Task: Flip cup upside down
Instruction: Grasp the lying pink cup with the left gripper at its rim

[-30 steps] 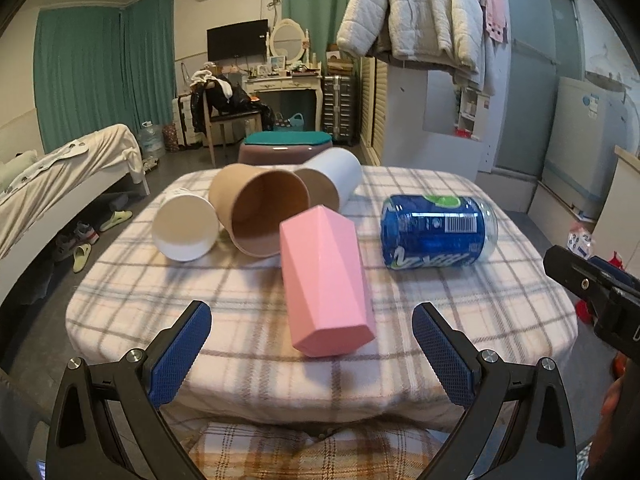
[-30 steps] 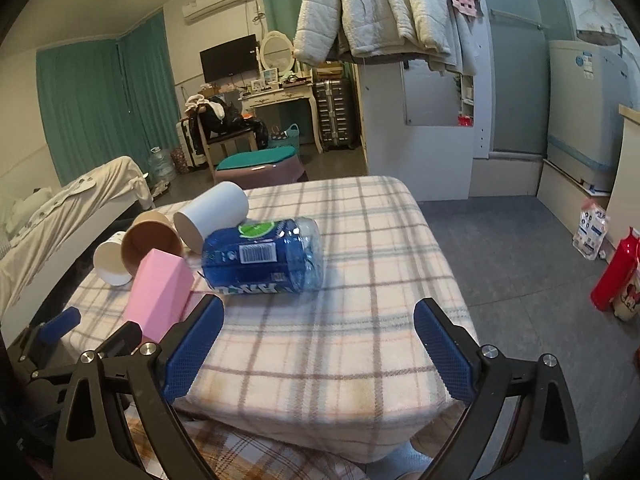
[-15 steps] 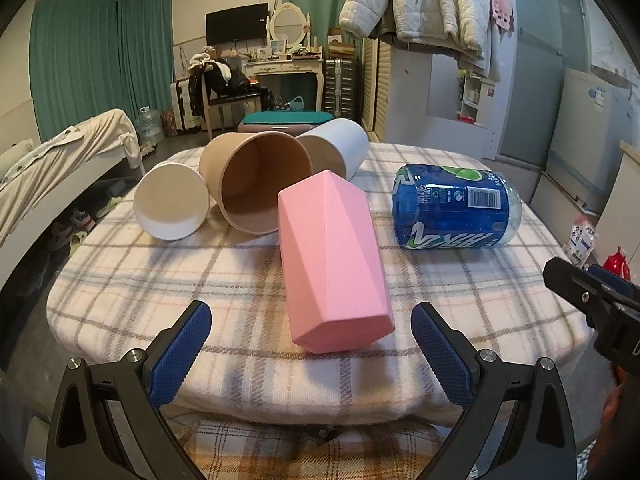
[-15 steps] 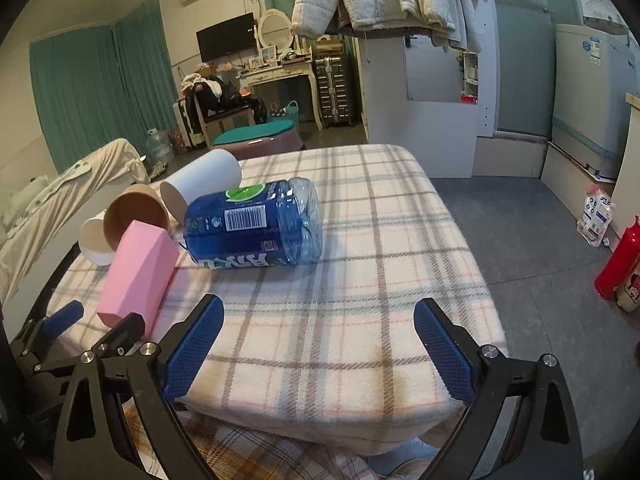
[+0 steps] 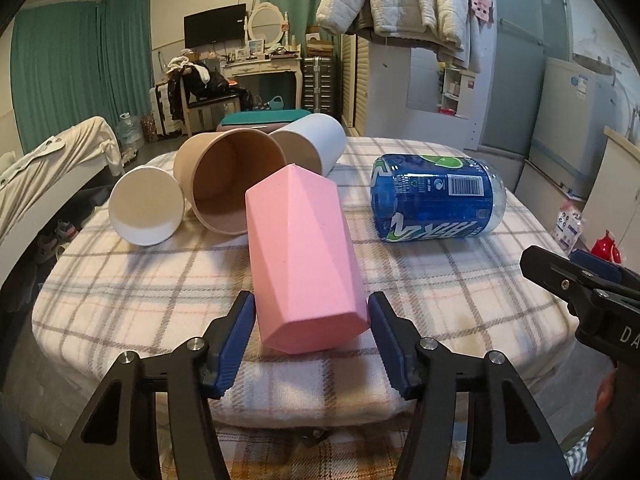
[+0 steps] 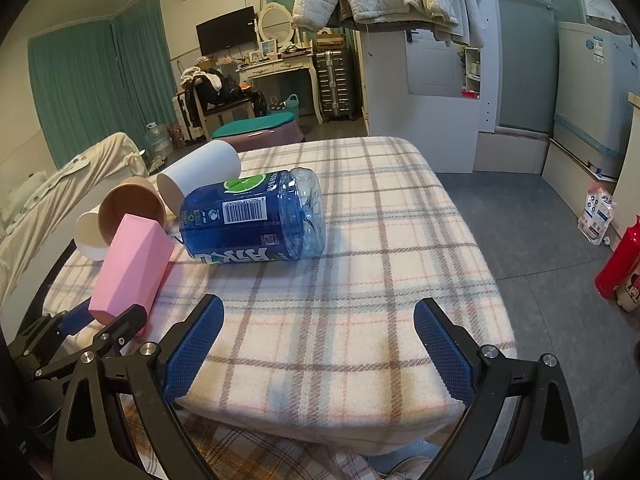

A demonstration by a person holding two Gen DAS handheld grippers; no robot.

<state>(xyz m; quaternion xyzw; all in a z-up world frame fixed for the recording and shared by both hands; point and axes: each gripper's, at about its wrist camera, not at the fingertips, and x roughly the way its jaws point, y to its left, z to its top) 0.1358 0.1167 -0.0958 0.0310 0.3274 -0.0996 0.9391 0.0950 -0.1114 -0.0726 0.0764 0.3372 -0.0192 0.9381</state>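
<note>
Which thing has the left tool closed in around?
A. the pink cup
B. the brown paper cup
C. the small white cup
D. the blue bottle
A: the left tool has one blue finger on each side of the near end of the pink cup, which lies on its side on the plaid cloth.

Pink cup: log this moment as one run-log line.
phase: grasp approach | left gripper: straddling closed end of pink cup, contact unclear | cup: on its side | right gripper: open, empty, over table edge
</note>
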